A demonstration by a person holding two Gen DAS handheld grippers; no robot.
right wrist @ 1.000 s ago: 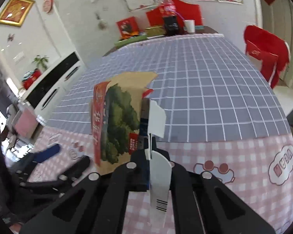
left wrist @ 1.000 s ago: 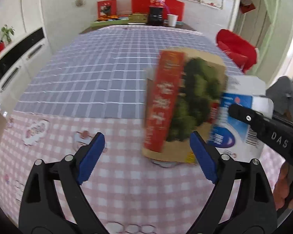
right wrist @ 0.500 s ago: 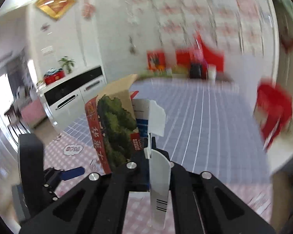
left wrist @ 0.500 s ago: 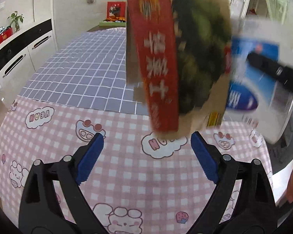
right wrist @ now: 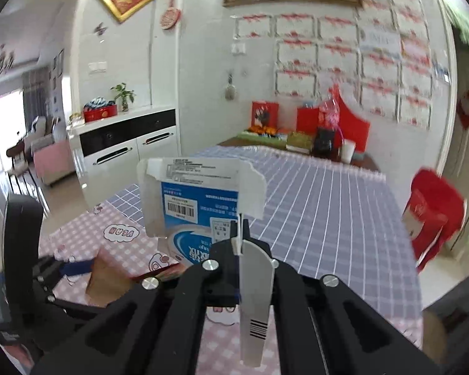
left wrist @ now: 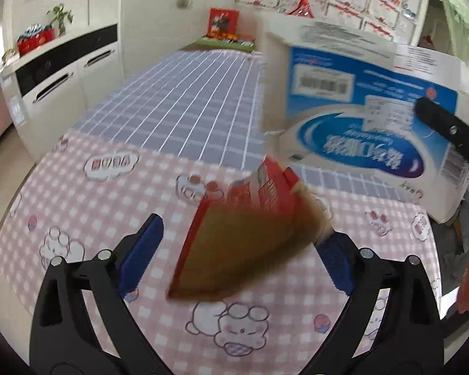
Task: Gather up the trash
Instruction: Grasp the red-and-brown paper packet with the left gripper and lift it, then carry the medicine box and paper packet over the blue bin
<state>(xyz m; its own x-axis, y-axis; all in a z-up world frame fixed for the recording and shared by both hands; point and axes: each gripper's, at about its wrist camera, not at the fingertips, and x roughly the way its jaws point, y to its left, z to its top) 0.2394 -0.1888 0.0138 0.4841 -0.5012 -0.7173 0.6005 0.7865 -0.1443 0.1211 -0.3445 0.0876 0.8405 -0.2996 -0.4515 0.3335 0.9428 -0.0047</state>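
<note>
On the left, the left gripper [left wrist: 234,250] is opening its blue pads, empty a second ago, around the red-and-brown carton [left wrist: 250,237], which now sits blurred between them just above the pink checked surface [left wrist: 87,206], touching neither pad clearly. Earlier this carton was pressed against the blue-and-white box [right wrist: 200,206]; now they have parted. To its right, the right gripper [right wrist: 239,228] stays pressed together on that box's flap, lifted higher. Likely a handover or drop.
</note>
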